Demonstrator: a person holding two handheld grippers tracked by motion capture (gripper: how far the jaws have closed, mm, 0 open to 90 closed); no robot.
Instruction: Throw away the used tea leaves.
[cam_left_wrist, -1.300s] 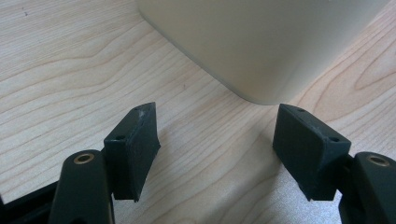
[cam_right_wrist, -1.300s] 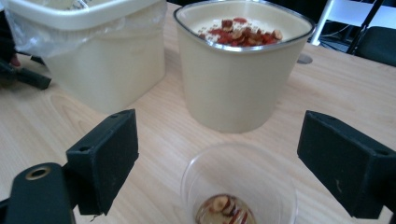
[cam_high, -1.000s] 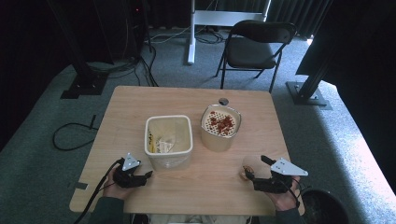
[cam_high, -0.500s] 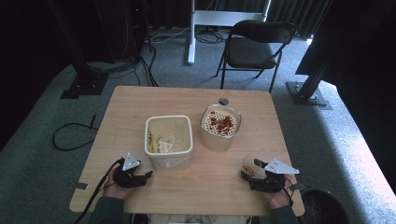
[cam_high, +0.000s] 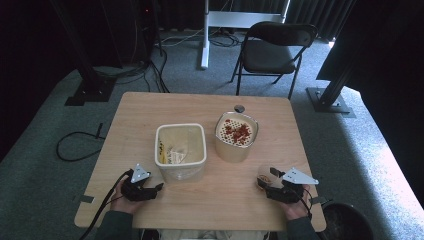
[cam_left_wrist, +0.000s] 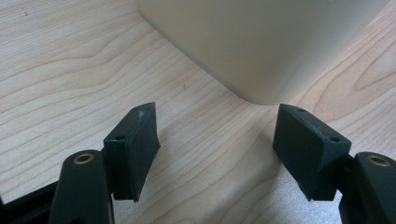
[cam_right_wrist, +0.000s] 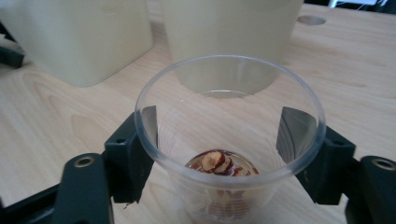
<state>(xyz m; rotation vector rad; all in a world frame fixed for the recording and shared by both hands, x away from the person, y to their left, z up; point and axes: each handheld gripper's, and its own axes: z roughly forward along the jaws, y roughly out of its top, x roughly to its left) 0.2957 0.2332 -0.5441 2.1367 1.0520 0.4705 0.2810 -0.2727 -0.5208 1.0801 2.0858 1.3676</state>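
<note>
right gripper (cam_right_wrist: 217, 140) sits at the near right corner of the table (cam_high: 200, 107), jaws spread on either side of a clear plastic cup (cam_right_wrist: 229, 140). the pads look like they're right at the cup wall, but i can't tell if they're actually squeezing it or just framing it. cup stands upright on the wood and has a few reddish-brown dried fruit slices (cam_right_wrist: 218, 164) at the bottom, rest of it is empty.

left gripper (cam_left_wrist: 217, 149) is over at the near left corner, jaws wide apart with nothing between them, just bare wood. right in front of it is the rounded corner of the square cream tub (cam_high: 180, 150), which has some yellowish bits and clear wrapping inside. next to that, toward the right, there's a round cream container (cam_high: 236, 137) with a perforated insert and a pile of red pieces on top.

no labels or writing i can read on any of them.
</note>
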